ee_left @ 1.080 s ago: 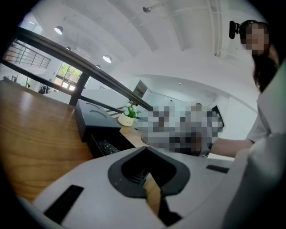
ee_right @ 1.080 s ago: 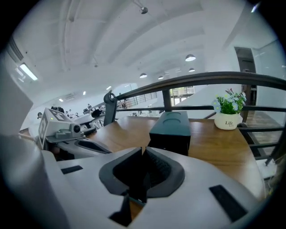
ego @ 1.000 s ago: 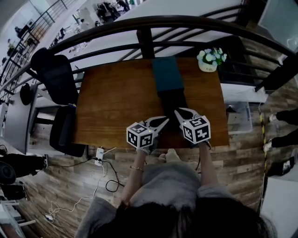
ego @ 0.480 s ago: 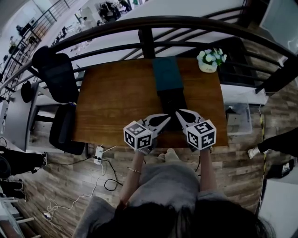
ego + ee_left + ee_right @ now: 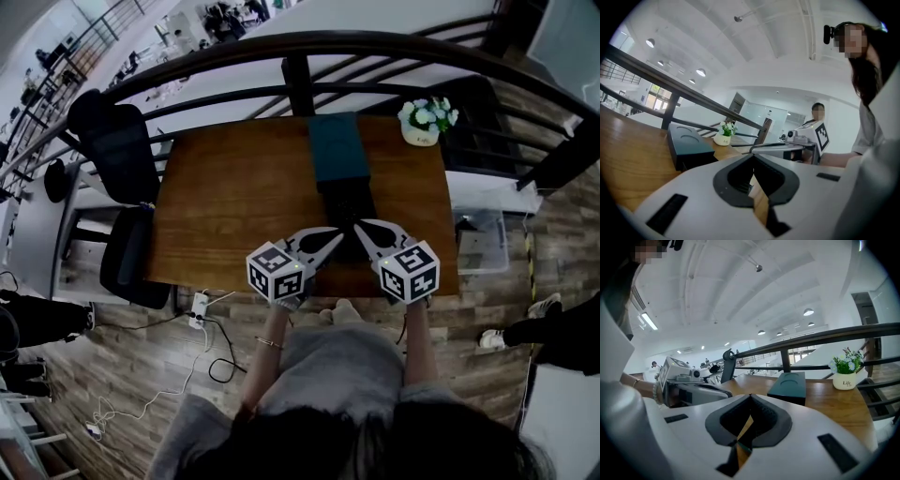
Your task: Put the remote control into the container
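Jaws clenched empty on left gripper [image 5: 333, 240] and right gripper [image 5: 359, 226], bottom centre. Upper centre, a dark teal rectangular box [image 5: 337, 150] lies on the brown wooden table [image 5: 234, 197], a black shape [image 5: 347, 211] touching its lower end; remote control indistinguishable.

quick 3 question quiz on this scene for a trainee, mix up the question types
1. True or false: the flower pot stands at the far right corner of the table.
2. Where is the teal container?
A) on the table, at its far edge
B) on the floor beside the chair
C) between the left gripper's jaws
3. Fill in: the left gripper and the right gripper both have their jaws ____, with nothing between them.

Key: 1 true; 2 A; 3 shut.
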Demonstrator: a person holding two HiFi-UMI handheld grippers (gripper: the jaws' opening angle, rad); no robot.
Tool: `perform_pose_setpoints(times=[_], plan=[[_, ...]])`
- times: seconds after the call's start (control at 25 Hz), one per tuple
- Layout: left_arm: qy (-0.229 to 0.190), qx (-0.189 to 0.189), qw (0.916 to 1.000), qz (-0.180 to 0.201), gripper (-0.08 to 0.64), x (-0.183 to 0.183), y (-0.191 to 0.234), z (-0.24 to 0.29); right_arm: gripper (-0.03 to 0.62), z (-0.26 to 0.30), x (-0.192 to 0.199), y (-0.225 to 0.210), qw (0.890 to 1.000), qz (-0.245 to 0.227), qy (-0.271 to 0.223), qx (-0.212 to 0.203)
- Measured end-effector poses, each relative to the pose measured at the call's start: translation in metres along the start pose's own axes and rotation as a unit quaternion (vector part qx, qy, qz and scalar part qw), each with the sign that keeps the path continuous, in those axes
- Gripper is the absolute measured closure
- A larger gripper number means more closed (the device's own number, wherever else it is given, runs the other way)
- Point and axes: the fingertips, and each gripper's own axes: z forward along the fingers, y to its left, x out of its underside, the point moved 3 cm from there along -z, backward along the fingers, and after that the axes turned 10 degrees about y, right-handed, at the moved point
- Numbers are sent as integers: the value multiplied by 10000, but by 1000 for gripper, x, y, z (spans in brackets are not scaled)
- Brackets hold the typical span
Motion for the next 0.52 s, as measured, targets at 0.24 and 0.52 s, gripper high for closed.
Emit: perform_pose_setpoints(times=[0.24, 0.52], plan=[[3, -94, 10000, -12, 557, 4, 2, -2, 563, 7, 4, 1, 9999, -57, 43, -123], [52, -157, 9999, -1, 557, 6, 3, 5, 563, 8, 5, -5, 9998, -102, 21, -192]])
